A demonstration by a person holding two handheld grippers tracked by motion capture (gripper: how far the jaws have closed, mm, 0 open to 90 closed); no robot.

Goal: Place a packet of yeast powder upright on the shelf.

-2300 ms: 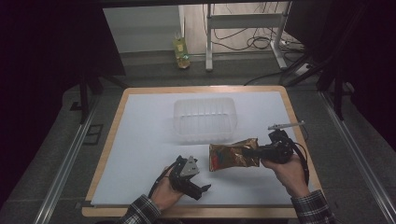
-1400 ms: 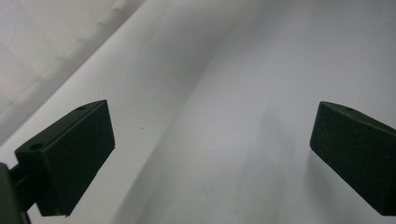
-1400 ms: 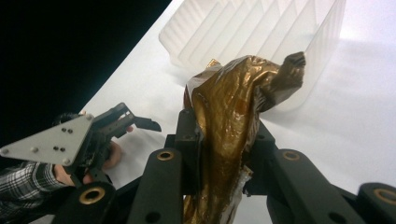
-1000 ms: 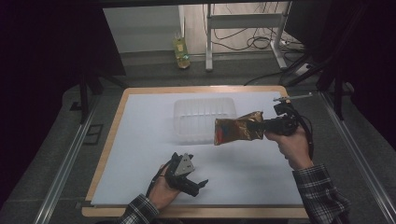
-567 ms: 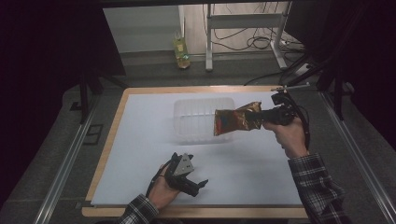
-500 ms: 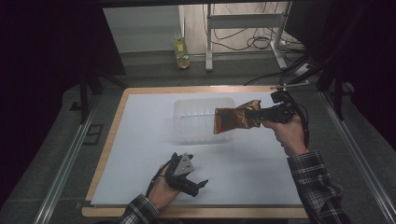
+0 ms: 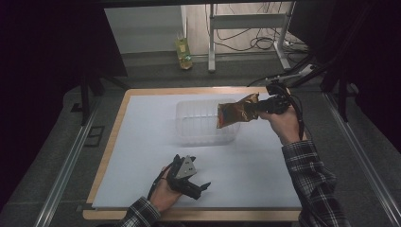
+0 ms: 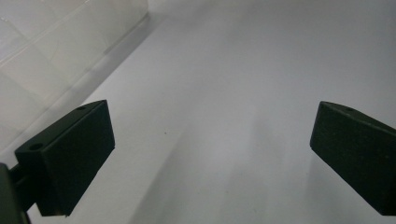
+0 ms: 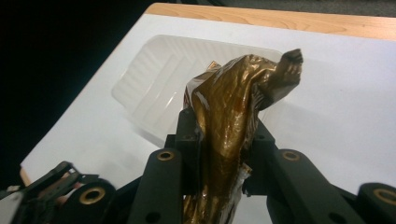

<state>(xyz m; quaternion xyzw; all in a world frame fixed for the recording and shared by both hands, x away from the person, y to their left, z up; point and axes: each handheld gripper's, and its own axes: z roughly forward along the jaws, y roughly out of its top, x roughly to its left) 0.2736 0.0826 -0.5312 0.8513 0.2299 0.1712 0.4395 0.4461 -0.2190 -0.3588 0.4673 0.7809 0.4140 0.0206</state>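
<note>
the right gripper (image 7: 263, 107) is held up in the air at the far right part of the table, and its jaws are closed tight on one end of a gold-brown snack bag (image 7: 235, 111). in the high view the bag sticks out to the left from the jaws and hangs over the right end of a clear plastic container (image 7: 198, 123), above it and not inside. in the right gripper view the bag (image 9: 236, 116) is crumpled between the two black jaws, and the container (image 9: 154, 81) lies behind and below it on the white table cover (image 9: 341, 102).

the left gripper (image 7: 198, 187) rests low at the near edge of the table, in the person's left hand (image 7: 163, 193), well apart from the container. in the left gripper view its two jaws stand wide apart with nothing between them, only the white surface (image 8: 224, 116), and a ribbed wall of the container (image 8: 42, 51) is at the upper left
</note>
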